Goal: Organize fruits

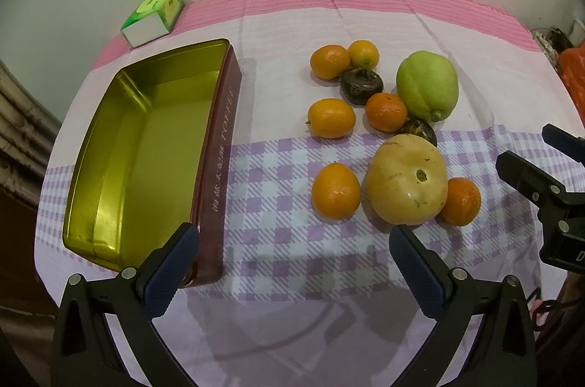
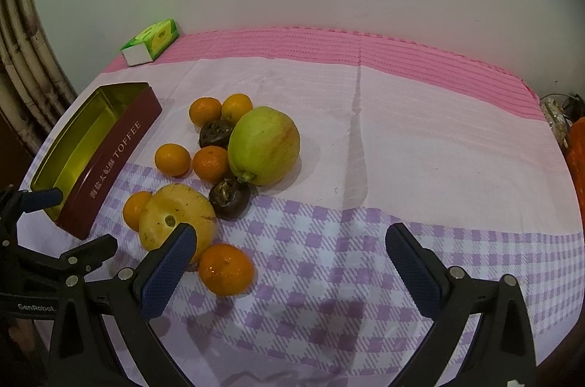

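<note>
An empty toffee tin, gold inside and maroon outside, lies on the left of the cloth. To its right are several small oranges, among them one beside a big yellow fruit, plus a big green fruit and two dark fruits. My left gripper hangs open above the near cloth, its left finger over the tin's near corner, holding nothing. My right gripper is open and empty too. Its left finger stands in front of the yellow fruit, with an orange just inside it.
A green tissue box sits at the far left corner by the wall. The checked and pink cloth is bare on the right half. An orange object and clutter lie past the right edge. A curtain hangs at left.
</note>
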`<move>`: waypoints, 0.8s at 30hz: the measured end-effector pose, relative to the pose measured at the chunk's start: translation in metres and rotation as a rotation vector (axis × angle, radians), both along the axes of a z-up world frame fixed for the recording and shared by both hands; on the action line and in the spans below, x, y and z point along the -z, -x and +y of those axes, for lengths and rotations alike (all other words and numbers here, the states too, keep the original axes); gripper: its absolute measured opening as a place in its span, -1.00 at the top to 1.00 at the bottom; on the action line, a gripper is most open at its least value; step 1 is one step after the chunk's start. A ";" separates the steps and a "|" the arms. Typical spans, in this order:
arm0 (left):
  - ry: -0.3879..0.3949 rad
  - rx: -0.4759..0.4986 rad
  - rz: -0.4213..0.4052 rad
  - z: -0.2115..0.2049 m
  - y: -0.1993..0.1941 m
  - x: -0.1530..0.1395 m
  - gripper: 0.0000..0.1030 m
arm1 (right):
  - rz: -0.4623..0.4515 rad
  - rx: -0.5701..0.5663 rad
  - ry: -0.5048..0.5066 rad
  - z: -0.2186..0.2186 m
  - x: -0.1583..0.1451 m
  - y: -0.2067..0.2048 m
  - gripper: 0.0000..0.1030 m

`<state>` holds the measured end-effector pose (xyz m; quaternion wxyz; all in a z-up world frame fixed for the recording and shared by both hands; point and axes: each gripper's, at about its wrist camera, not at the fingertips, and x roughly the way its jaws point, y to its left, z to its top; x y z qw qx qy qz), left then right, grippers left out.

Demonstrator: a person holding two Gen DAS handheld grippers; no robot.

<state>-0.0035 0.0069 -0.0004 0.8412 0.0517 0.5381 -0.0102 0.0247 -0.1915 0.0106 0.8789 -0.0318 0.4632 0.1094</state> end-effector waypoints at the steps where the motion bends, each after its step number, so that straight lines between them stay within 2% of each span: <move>1: 0.000 -0.001 0.000 0.000 0.000 0.000 -0.99 | 0.000 -0.001 0.001 0.000 0.000 0.000 -0.99; 24: 0.021 -0.010 0.003 0.009 0.001 0.000 -0.99 | 0.058 -0.006 0.040 0.005 0.013 0.003 -0.99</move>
